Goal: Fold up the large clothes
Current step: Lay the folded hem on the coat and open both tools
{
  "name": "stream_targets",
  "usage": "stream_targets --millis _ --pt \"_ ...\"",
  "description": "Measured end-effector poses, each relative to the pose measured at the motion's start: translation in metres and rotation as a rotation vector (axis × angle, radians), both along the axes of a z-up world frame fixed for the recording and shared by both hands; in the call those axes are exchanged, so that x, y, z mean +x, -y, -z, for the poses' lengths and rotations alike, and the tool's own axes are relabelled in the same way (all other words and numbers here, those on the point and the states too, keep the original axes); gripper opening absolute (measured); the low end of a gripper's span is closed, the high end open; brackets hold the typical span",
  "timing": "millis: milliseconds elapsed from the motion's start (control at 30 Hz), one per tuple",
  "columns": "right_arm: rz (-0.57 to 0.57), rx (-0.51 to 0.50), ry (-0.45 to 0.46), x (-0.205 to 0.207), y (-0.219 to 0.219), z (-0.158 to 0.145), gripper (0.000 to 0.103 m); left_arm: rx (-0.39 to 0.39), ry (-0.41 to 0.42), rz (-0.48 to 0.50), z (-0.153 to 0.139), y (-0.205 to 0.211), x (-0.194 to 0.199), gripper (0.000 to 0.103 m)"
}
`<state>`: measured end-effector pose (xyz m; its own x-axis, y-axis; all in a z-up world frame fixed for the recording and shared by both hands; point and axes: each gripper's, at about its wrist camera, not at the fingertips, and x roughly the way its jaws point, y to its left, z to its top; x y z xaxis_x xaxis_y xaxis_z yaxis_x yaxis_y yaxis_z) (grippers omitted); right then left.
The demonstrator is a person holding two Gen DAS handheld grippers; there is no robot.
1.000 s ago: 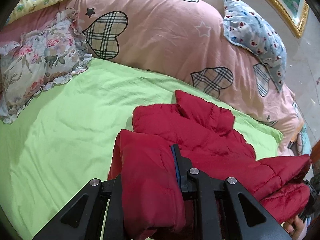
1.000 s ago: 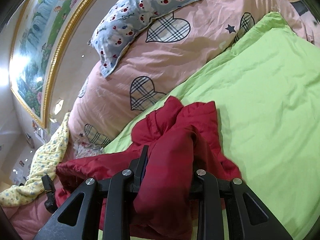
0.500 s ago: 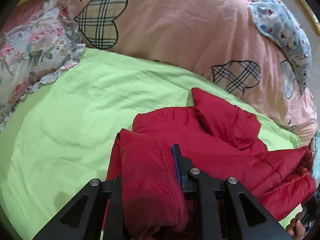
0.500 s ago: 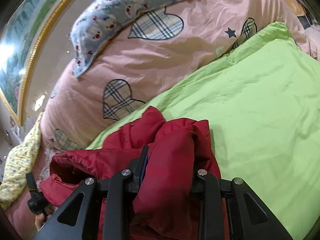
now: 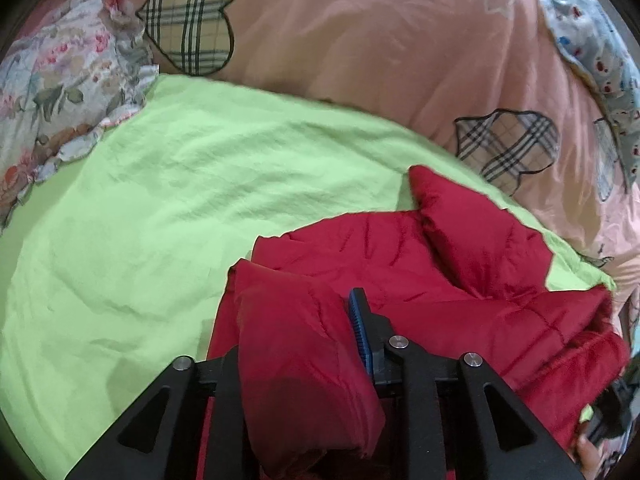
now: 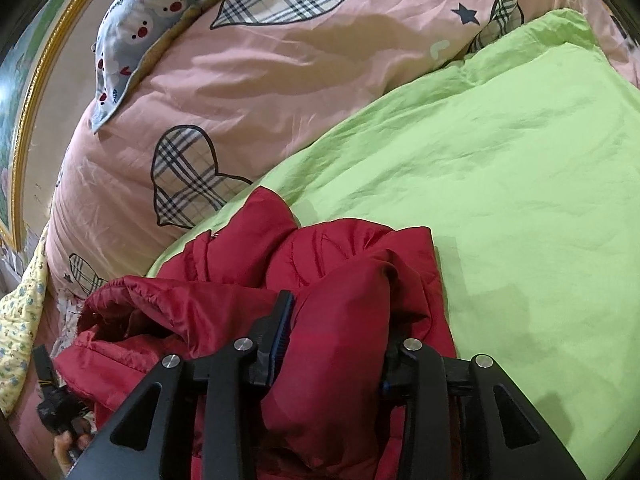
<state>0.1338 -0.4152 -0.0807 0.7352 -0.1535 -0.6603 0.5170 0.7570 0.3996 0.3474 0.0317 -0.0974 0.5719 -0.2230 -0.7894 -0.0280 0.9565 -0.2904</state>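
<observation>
A smooth lime-green bed sheet [image 5: 168, 208] covers the bed, bordered by a bulky pink quilt with plaid heart patches [image 6: 248, 92], a blue bear-print pillow [image 6: 140, 28] whose small lettering is illegible, a floral ruffled pillow [image 5: 60, 80], and a gilt-framed picture [image 6: 24, 92] on the wall. The puffy quilted crimson jacket [image 5: 420, 264] lies bunched on the sheet near the quilt. The left gripper [image 5: 296, 344] and right gripper [image 6: 340, 332] each clamp a thick fold of it.
</observation>
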Motion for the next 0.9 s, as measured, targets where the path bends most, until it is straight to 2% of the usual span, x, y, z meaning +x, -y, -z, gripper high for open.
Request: stream_targets --millis 67,133,333,467,500,567,700,800,900 --pt "0.001 -0.002 0.005 0.002 0.000 0.004 0.035 0.013 0.041 0.011 -0.017 -0.003 -0.014 0.036" --pt "0.001 -0.010 0.008 0.002 -0.001 0.007 0.035 0.024 0.084 0.015 -0.033 -0.004 -0.031 0.049" --pt "0.008 -0.020 0.004 0.005 -0.002 0.008 0.036 0.046 0.219 0.040 -0.075 -0.001 -0.092 0.063" --pt "0.007 -0.004 0.001 0.008 0.001 0.009 0.037 0.063 0.315 0.074 -0.090 0.007 -0.141 0.068" --pt "0.008 -0.002 0.001 0.009 0.002 0.009 0.038 0.057 0.323 0.099 -0.090 0.012 -0.151 0.072" --pt "0.012 -0.004 -0.003 0.011 0.002 0.010 0.038 0.051 0.303 0.175 -0.080 0.025 -0.168 0.075" --pt "0.018 -0.011 -0.018 0.014 0.000 0.009 0.040 0.152 0.239 0.274 -0.040 0.068 -0.173 0.074" --pt "0.016 0.008 -0.020 0.013 0.000 0.004 0.043 0.216 0.178 0.294 -0.009 0.087 -0.160 0.074" --pt "0.008 0.030 0.001 0.006 -0.003 -0.012 0.057 0.287 0.127 0.257 0.021 0.092 -0.145 0.075"
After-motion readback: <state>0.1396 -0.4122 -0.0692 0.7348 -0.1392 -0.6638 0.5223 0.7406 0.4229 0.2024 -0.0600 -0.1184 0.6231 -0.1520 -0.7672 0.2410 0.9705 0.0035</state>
